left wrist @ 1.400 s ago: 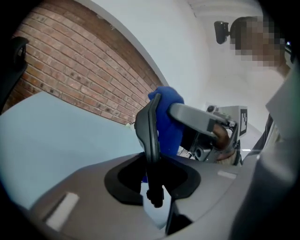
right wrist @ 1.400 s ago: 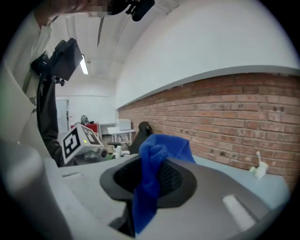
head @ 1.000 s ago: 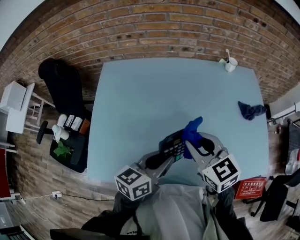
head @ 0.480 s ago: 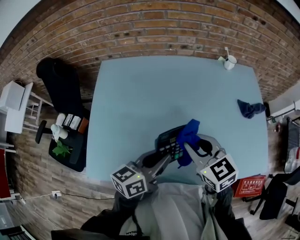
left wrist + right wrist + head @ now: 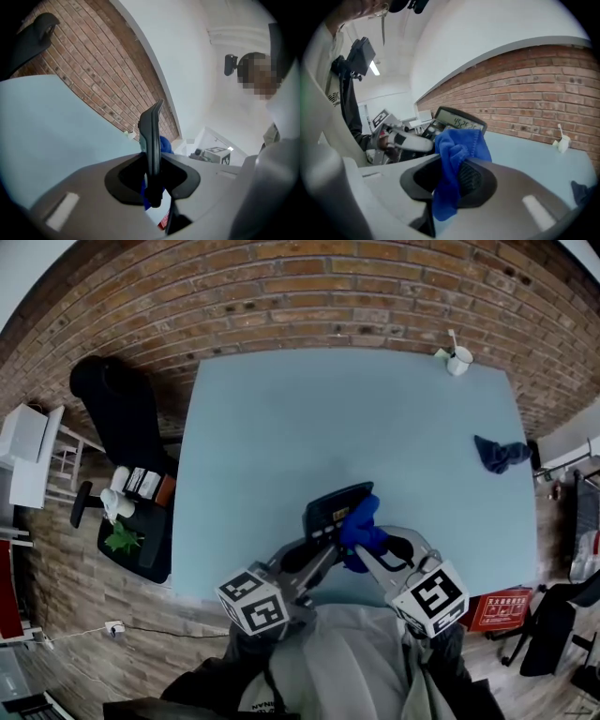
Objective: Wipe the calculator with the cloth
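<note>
Where the cloth (image 5: 361,521) covers it, part of the calculator (image 5: 326,507) is hidden.

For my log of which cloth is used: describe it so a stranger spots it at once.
On the pale blue table, look to the near edge, where a calculator is held up. The cloth is the bright blue wad pinched in the right gripper beside it; the darker cloth lies loose near the table's right edge.
</note>
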Tool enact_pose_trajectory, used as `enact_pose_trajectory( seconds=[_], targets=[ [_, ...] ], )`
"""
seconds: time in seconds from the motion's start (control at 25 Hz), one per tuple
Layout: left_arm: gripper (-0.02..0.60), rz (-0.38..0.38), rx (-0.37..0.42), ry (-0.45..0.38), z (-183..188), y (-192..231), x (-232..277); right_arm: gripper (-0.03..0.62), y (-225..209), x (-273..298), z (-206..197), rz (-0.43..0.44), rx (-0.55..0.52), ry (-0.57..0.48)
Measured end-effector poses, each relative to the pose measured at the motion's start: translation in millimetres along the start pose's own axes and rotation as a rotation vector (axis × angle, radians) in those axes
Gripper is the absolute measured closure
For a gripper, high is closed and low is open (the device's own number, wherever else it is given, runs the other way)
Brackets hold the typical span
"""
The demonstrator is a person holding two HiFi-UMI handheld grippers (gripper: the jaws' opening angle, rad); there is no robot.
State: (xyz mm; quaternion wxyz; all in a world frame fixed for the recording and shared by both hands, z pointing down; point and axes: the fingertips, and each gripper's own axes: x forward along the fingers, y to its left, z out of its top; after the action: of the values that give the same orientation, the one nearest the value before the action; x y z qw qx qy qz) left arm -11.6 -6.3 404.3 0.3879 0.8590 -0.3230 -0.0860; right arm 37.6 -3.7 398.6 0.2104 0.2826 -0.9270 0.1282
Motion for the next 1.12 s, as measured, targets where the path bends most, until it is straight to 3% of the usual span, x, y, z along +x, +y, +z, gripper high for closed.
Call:
enact_pose_trajectory(
  seconds=[0.2, 0.36, 0.48, 0.64, 0.72, 0.92, 1.12],
  targets=[
    [0.503, 0.001, -0.069, -0.043, 11, 4, -1, 0.508, 59, 6, -22, 0.158, -0.042, 0.085],
    [0.503, -0.021, -0.064, -0.013, 6, -1, 3, 0.508, 8, -6, -10, -0.01, 0.044, -0.015],
    [0.503, -0.031, -0.077, -0.004, 3, -2, 2, 0.508, -30, -14, 0, -0.118, 0.043, -0.049],
    [0.503, -0.025, -0.052, -0.001, 2, 1, 3, 0.508, 11, -1, 8, -0.044, -0.076, 0.003],
    [0.503, -0.015, -0.013, 0.019, -1, 1, 4, 0.508, 16, 5, 10, -0.069, -0.154, 0.014],
    [0.502, -0.03, 0.004, 0.054, -10, -6, 6, 0.508, -10, 0, 44, -0.151, -0.201, -0.059],
    [0.503, -0.037, -0.008, 0.079, -17, -8, 10, 0.508, 47, 19, 67, -0.039, -0.376, -0.04]
  ],
)
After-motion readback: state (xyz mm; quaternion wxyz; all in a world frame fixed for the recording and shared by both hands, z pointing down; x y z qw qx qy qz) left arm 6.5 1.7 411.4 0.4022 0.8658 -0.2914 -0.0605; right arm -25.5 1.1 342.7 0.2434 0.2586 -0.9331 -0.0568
